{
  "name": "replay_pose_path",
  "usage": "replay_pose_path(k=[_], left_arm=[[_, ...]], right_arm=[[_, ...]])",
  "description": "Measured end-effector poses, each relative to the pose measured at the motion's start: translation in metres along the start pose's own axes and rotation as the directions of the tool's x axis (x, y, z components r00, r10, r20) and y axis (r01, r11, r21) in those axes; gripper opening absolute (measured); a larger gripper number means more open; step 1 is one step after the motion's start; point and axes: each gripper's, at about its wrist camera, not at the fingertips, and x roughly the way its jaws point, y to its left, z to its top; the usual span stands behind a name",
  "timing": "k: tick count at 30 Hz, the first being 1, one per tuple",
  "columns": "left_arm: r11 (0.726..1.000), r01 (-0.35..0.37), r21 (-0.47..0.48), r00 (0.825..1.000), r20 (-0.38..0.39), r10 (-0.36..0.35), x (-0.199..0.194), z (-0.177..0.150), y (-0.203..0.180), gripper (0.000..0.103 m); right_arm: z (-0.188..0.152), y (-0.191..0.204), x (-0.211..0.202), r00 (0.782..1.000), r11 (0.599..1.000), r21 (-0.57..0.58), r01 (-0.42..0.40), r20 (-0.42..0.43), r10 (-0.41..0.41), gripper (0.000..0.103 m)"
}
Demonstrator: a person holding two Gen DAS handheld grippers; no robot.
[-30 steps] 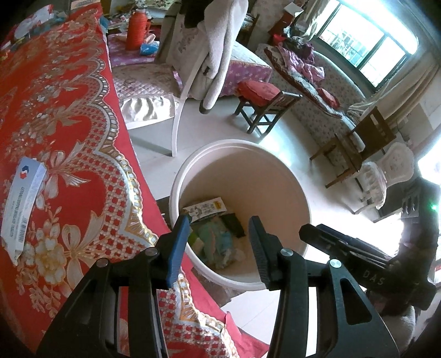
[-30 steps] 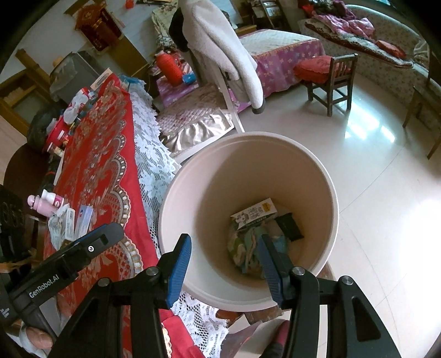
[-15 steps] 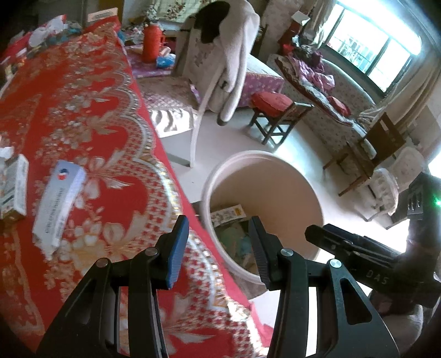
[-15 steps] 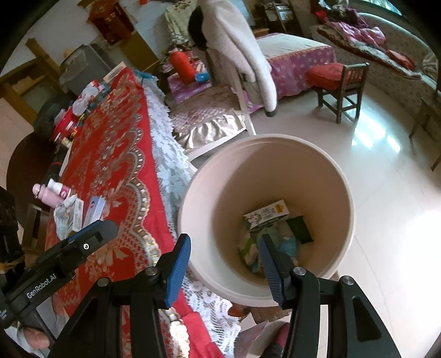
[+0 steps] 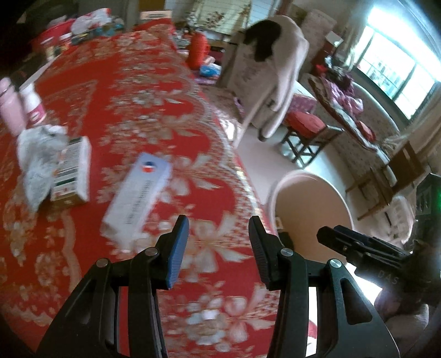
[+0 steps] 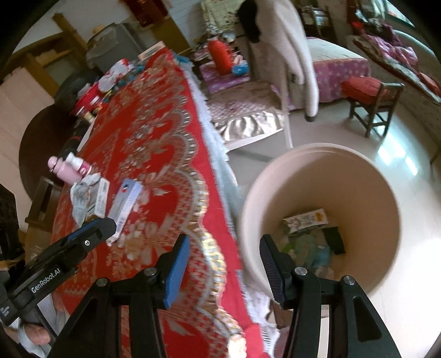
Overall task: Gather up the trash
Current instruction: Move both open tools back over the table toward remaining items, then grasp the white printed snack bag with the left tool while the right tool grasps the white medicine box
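Left gripper (image 5: 217,242) and right gripper (image 6: 224,261), both released and empty, above red tablecloth (image 5: 132,91) bearing a blurred, possibly cardboard, white box (image 5: 137,201), beside beige bin (image 6: 386,198).

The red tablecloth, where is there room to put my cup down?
The red tablecloth is bare across its middle, between the long white box and the far heap of packets. The near part around the open left tool is bare too. It is crowded at the left edge: pink bottles, crumpled paper and a small box sit close together.
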Motion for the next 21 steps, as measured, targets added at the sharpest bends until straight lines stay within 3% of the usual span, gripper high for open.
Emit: replay_pose_path(k=[3, 16, 21], left_arm=[[0.999, -0.022, -0.033, 1.000, 0.008, 0.022, -0.007, 0.001, 0.025, 0.043], [0.971, -0.109, -0.213, 0.993, 0.011, 0.114, -0.027, 0.012, 0.174, 0.043], [0.957, -0.111, -0.269, 0.993, 0.006, 0.117, -0.022, 0.021, 0.230, 0.055]], right_arm=[[0.003, 0.019, 0.011, 1.000, 0.999, -0.029, -0.018, -0.016, 0.017, 0.057], [0.013, 0.106, 0.068, 0.992, 0.989, -0.111, -0.095, -0.093, 0.085, 0.061], [0.018, 0.135, 0.092, 0.989, 0.987, -0.121, -0.105, -0.118, 0.091, 0.062]])
